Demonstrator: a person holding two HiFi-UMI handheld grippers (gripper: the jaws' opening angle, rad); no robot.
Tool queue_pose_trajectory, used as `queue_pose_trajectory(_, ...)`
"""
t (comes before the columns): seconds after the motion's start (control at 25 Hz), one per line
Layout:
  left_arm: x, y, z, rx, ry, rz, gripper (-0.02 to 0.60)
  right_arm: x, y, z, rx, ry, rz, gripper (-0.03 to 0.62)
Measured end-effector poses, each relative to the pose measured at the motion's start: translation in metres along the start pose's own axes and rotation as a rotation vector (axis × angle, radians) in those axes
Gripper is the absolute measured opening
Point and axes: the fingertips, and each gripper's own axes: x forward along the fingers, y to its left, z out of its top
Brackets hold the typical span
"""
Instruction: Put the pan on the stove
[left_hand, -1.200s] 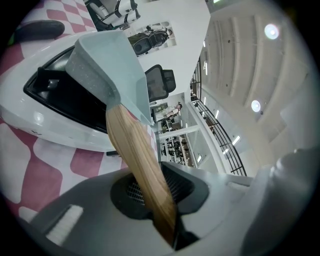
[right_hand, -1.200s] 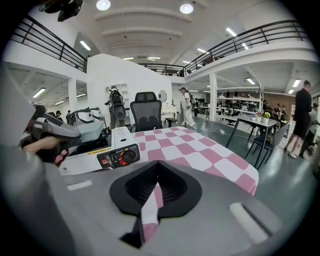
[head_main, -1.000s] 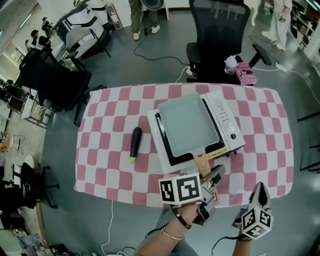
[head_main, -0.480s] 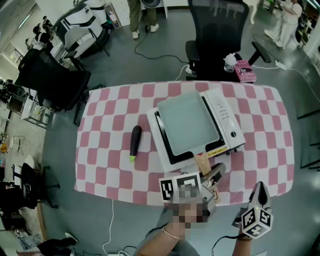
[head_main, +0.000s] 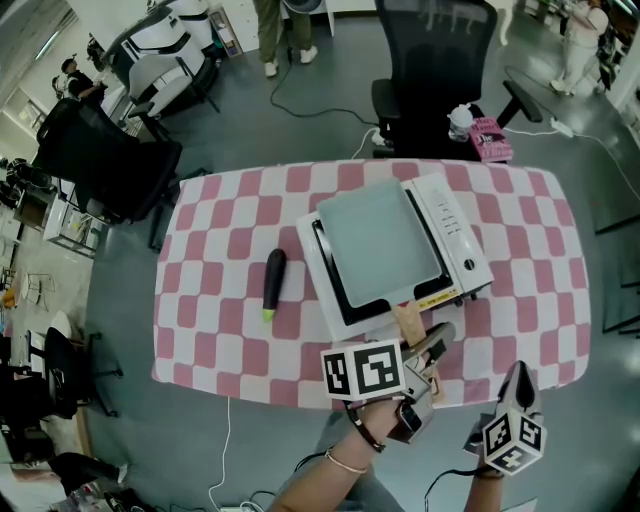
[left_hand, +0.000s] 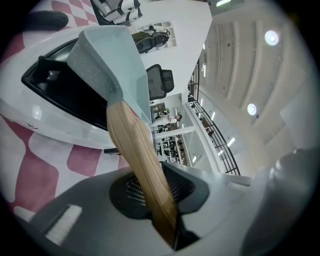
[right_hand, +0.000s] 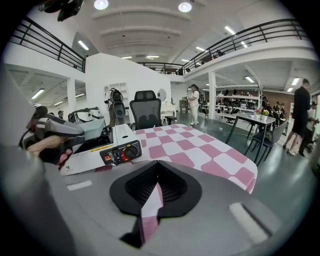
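a: head view?
b: pan (head_main: 380, 245) sits flat on the stove (head_main: 458, 232), right of centre on the table (head_main: 215, 335). its wooden handle (head_main: 405, 322) points at the near edge; left gripper (head_main: 428, 352) is on it there. right gripper (head_main: 518, 385) hangs off the near right corner.
a: left gripper view?
b: jaws clamped on that handle.
a: right gripper view?
b: jaws together, nothing between.

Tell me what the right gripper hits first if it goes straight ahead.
The right gripper would likely meet the checkered tablecloth beside the stove's knob end first; depth is unclear.
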Motion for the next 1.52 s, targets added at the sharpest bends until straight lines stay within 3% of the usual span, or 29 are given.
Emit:
queue_pose_trajectory(0.92,-0.006,0.002,-0.005,-0.032,0.061,-0.046,0.160,-0.003,0.014,-0.003,-0.001,0.005,-0.002,0.009)
queue_pose_trajectory(1.52,-0.026,0.004,0.003,-0.012,0.048,-0.007,0.175,-0.008,0.023,0.004,0.003,-0.010,0.015,0.009)
